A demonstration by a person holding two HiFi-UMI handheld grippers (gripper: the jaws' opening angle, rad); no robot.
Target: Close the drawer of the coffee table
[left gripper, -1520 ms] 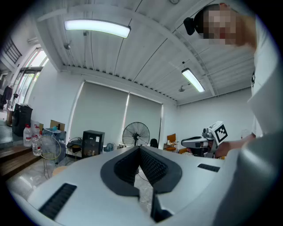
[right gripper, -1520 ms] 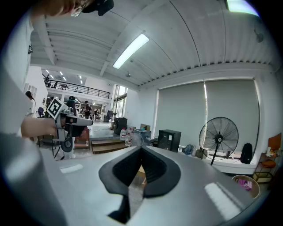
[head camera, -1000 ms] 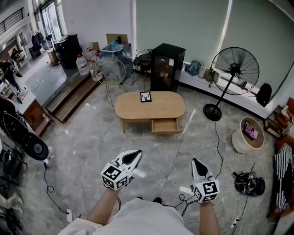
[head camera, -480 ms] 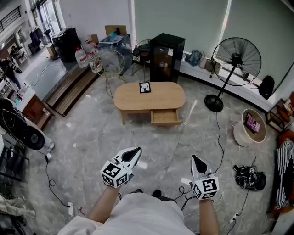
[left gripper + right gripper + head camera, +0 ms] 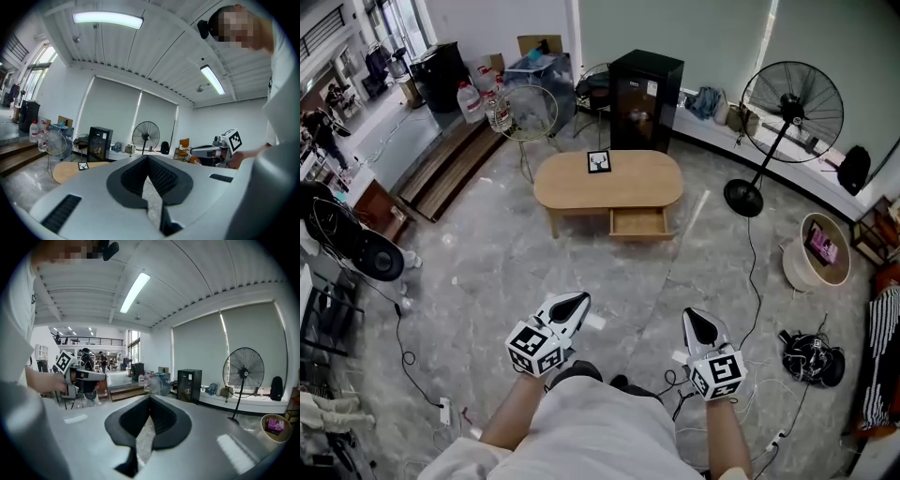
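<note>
The oval wooden coffee table [image 5: 572, 183] stands on the marble floor well ahead of me, with a small framed picture [image 5: 599, 161] on top. Its drawer [image 5: 641, 223] is pulled out toward me on the near side, right of centre, and looks empty. My left gripper [image 5: 575, 302] and right gripper [image 5: 698, 322] hang side by side low in the head view, far short of the table, both shut and holding nothing. In the left gripper view the left gripper's [image 5: 147, 157] jaws meet at their tips, and the table [image 5: 65, 169] shows at lower left. The right gripper [image 5: 150, 397] is likewise closed to a point.
A tall pedestal fan [image 5: 789, 103] stands right of the table, a black cabinet [image 5: 645, 89] behind it and a small wire fan [image 5: 525, 112] at its back left. A round basket [image 5: 820, 251] and tangled cables [image 5: 811, 356] lie on the floor at right. Wooden steps [image 5: 441, 183] run along the left.
Both grippers have sunk a little and stayed shut. The coffee table and the room behind it now sit slightly higher in the head view.
</note>
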